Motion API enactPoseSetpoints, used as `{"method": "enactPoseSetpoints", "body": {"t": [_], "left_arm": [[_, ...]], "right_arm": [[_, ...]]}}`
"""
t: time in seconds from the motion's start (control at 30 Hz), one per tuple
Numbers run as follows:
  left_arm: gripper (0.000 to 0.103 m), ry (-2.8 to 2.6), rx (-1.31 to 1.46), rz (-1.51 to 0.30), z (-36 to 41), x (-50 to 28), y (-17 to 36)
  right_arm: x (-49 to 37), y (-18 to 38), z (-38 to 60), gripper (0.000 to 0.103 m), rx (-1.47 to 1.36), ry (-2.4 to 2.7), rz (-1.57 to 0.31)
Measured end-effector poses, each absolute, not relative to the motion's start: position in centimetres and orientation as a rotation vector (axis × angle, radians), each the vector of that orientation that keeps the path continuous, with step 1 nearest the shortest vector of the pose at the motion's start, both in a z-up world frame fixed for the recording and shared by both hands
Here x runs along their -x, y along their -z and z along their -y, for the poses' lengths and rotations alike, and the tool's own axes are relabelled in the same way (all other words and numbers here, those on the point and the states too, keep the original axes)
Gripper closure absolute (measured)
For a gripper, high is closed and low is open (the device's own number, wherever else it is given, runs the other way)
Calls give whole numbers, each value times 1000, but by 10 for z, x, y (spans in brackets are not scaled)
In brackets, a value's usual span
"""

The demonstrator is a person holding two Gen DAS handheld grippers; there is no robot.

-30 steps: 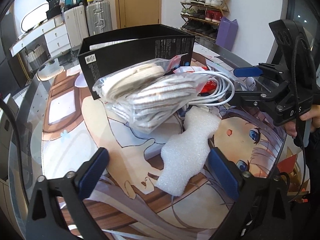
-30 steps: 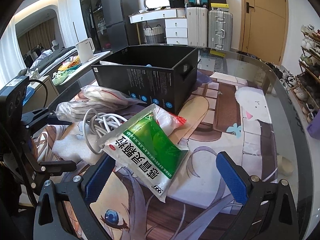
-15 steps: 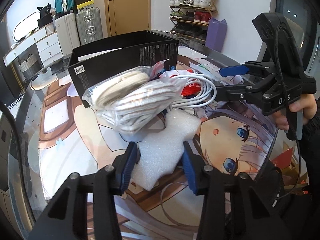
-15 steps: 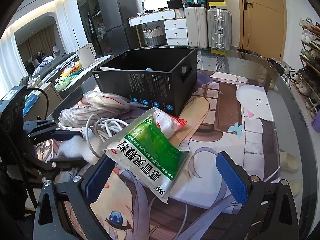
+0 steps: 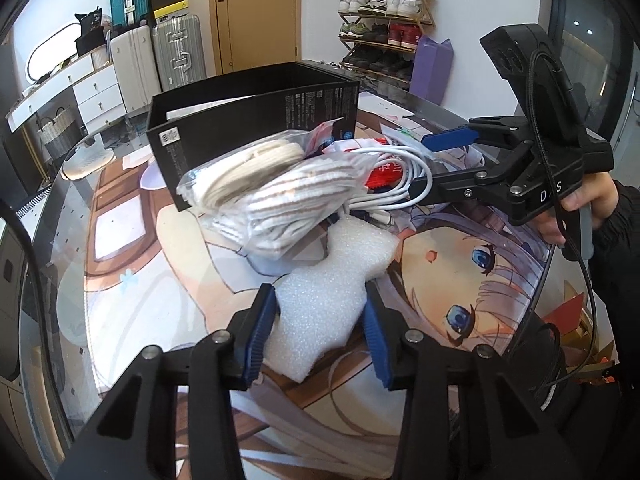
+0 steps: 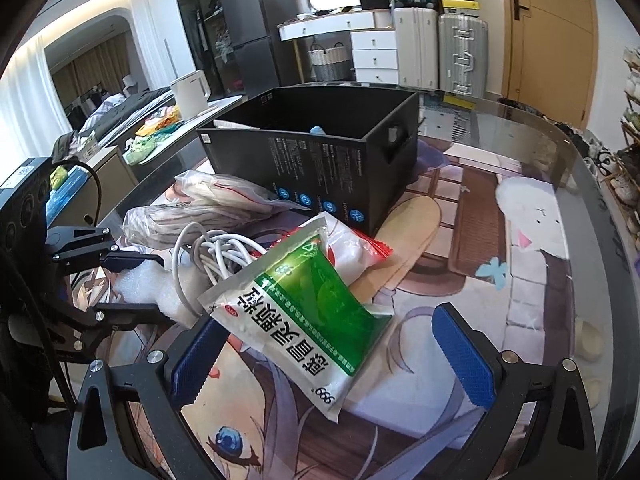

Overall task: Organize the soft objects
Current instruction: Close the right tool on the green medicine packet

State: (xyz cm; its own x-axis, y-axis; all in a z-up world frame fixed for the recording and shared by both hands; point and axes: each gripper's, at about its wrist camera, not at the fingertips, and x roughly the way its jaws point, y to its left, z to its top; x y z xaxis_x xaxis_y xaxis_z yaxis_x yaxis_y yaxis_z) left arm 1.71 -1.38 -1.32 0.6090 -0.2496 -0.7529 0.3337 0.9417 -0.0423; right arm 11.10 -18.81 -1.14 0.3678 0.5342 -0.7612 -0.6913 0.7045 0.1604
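Observation:
My left gripper (image 5: 320, 312) is shut on a white foam piece (image 5: 332, 284) that lies on the printed mat; the foam also shows in the right wrist view (image 6: 140, 284). Beyond it lie two clear bags of pale knit items (image 5: 272, 188), a coiled white cable (image 5: 396, 184) and a green and white sachet (image 6: 304, 304). My right gripper (image 6: 328, 344) is open, its fingers either side of the sachet's near end without touching it. An open black box (image 6: 320, 160) stands behind the pile.
The glass table edge (image 6: 592, 200) curves round on the right. A white kettle (image 6: 190, 94) stands on a far counter. Suitcases, a door and a shoe rack are in the background. The printed mat (image 5: 460, 272) covers the table.
My left gripper moved forward around the foam piece and closed on it. My right gripper stayed open and nearly still over the sachet.

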Motion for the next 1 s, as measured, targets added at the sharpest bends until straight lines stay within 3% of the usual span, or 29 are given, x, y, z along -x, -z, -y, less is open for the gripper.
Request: {"method": "enactPoseSetpoints", "body": {"t": [0.3, 0.63, 0.7, 0.87, 1.0], "left_arm": [[61, 331, -103, -856, 11, -14, 14], [61, 330, -98, -861, 11, -16, 12], [61, 330, -98, -861, 11, -17, 12], [61, 333, -98, -862, 12, -18, 13], [61, 340, -98, -862, 12, -17, 13]], "right_arm": [[-116, 16, 180, 3, 202, -873, -909], [-103, 15, 188, 43, 179, -916, -912], [-98, 13, 192, 45, 169, -907, -898], [-91, 6, 204, 62, 109, -899, -861], [-89, 5, 209, 62, 100, -886, -853]]}}
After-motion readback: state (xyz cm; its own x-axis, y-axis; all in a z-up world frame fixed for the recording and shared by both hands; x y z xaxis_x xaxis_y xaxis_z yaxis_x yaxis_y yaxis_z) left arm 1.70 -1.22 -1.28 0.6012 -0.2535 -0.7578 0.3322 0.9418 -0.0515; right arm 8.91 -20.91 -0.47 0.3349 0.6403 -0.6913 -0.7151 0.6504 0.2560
